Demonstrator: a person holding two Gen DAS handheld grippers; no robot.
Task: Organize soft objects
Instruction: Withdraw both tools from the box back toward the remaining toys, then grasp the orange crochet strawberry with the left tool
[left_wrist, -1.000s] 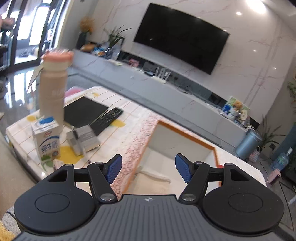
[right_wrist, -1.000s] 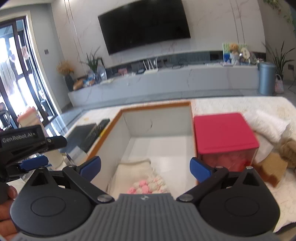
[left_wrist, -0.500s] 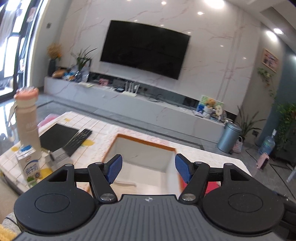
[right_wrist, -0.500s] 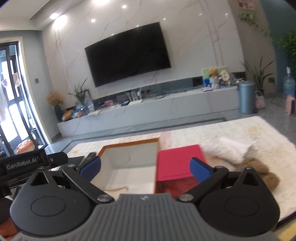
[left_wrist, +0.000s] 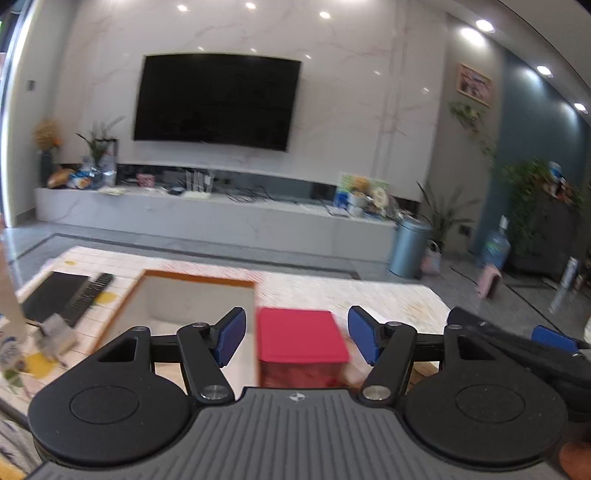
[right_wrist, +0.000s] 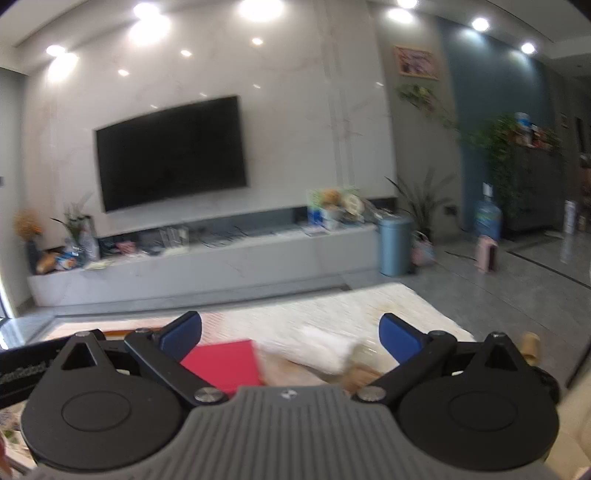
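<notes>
My left gripper (left_wrist: 297, 339) is open and empty, held above the table in front of a red-lidded box (left_wrist: 301, 336). Left of it stands an open white box with an orange rim (left_wrist: 199, 282); its contents are hidden. My right gripper (right_wrist: 290, 338) is open and empty. Between its fingers lie the red box lid (right_wrist: 225, 360), a white folded cloth (right_wrist: 317, 349) and a brown plush piece (right_wrist: 360, 376) on the pale table. The right gripper also shows at the right edge of the left wrist view (left_wrist: 550, 338).
A black pad with a keyboard (left_wrist: 70, 295) lies at the table's left end, with a milk carton (left_wrist: 9, 360) at the frame edge. Beyond the table are a TV (left_wrist: 218, 101), a long grey console (left_wrist: 207, 218) and a blue bin (left_wrist: 408, 247).
Both grippers have tilted up and swung right. The white box has slid left and low in both views, the red box has come to the centre of the left view. Both stay open.
</notes>
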